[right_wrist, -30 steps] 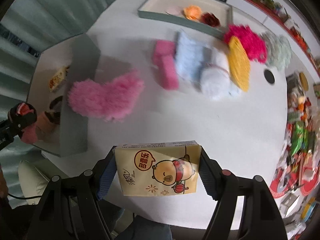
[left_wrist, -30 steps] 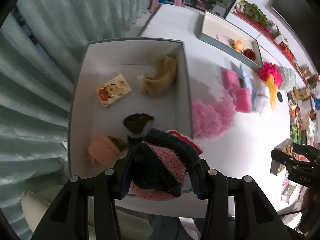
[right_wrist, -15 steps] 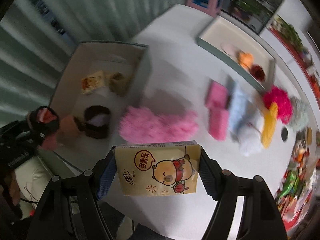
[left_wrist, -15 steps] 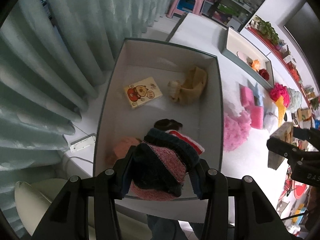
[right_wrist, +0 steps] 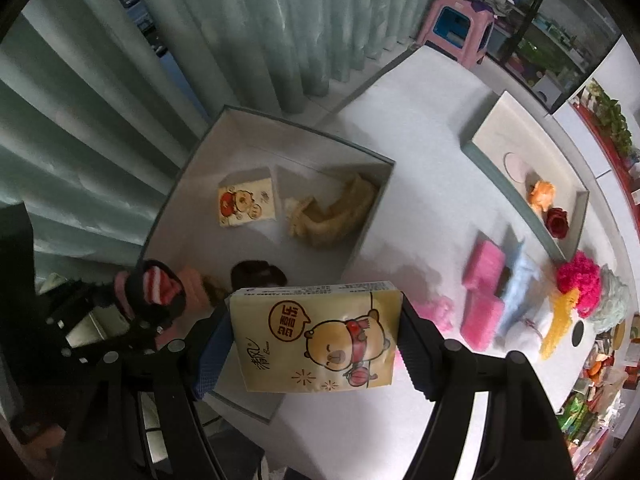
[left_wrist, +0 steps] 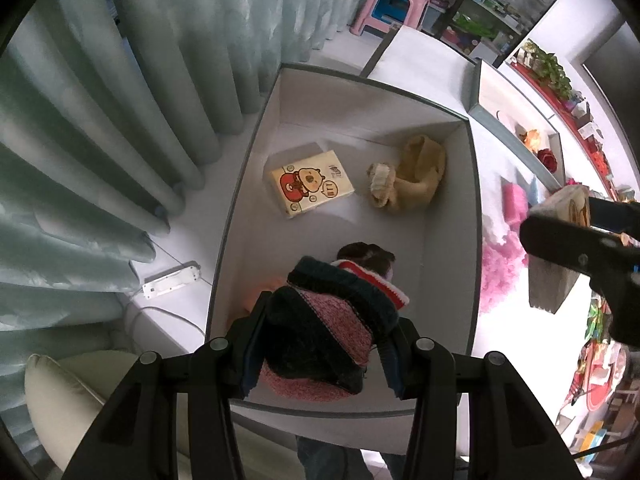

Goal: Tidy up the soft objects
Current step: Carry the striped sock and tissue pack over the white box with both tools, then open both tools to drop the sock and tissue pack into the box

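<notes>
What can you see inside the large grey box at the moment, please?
Inside the grey box lie a tissue pack, a tan sock and dark and pink knitted items, partly covered by the sock bundle the left gripper holds.

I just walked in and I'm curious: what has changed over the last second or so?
The right gripper, still clamping the tissue pack, has swung from over the open table toward the grey box. The left gripper keeps the knitted sock over that box, drifting slightly. Nothing was grabbed or released. The box's contents and the fluffy items on the table stayed put.
</notes>
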A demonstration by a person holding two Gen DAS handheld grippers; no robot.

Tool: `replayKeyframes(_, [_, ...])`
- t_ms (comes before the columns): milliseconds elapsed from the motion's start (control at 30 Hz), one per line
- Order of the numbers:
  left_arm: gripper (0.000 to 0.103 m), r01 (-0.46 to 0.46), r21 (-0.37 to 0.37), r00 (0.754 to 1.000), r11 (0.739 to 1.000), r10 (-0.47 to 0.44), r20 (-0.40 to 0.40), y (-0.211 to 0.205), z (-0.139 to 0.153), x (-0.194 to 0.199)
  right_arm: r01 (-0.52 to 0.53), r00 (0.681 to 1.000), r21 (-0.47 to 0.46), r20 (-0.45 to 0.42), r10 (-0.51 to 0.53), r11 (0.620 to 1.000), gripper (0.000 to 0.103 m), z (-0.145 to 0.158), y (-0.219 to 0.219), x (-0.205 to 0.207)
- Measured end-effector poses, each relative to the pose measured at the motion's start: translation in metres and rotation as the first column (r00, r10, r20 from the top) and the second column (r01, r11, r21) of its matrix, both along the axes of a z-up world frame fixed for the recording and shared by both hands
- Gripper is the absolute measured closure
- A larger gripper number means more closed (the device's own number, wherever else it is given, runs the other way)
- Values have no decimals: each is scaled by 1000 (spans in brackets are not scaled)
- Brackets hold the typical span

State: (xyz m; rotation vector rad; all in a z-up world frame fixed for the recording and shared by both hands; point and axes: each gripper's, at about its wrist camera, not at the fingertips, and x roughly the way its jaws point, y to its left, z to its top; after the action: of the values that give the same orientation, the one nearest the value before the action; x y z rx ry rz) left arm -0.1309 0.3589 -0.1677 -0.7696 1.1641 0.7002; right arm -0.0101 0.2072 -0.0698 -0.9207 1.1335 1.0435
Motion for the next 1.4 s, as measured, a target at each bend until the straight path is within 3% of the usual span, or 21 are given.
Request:
replayKeyframes(433, [54,10,-15,999,1000,-10,-32,5,-18,3,78,994,-22,-75,-79,997,26,-17,22,3])
replayKeyframes(1400, [54,31,-69,999,997,-33,-30,10,-41,4,64,997,-105,-41,-69,992,26,-46,33,-3])
